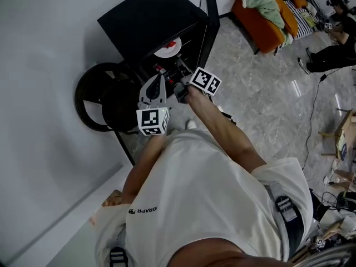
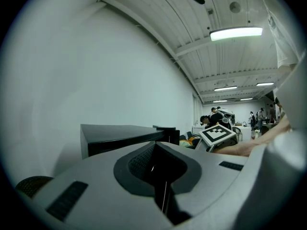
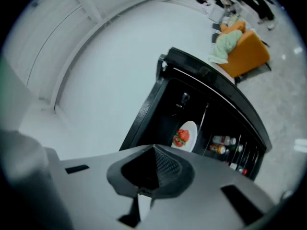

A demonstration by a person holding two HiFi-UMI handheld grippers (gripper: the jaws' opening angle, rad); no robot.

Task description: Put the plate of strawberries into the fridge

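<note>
As fridge (image 3: 211,75) stands open, plate (image 3: 190,128) w/ strawberries (image 3: 181,137) inside; L hand-held gripper (image 2: 154,153), R hand-held gripper (image 3: 153,153) closed, empty.

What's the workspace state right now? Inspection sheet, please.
Surface: grey tiled floor.
Job's things: plate of strawberries sits on a shelf inside the open black fridge.
Clutter: bottles racked beside the plate; round black objects next to the fridge.
Grippers: left gripper shut, empty; right gripper shut, empty, fingers short of the plate.
Cables: one cable across the floor.
Surroundings: white wall, orange sofa, seated person.
</note>
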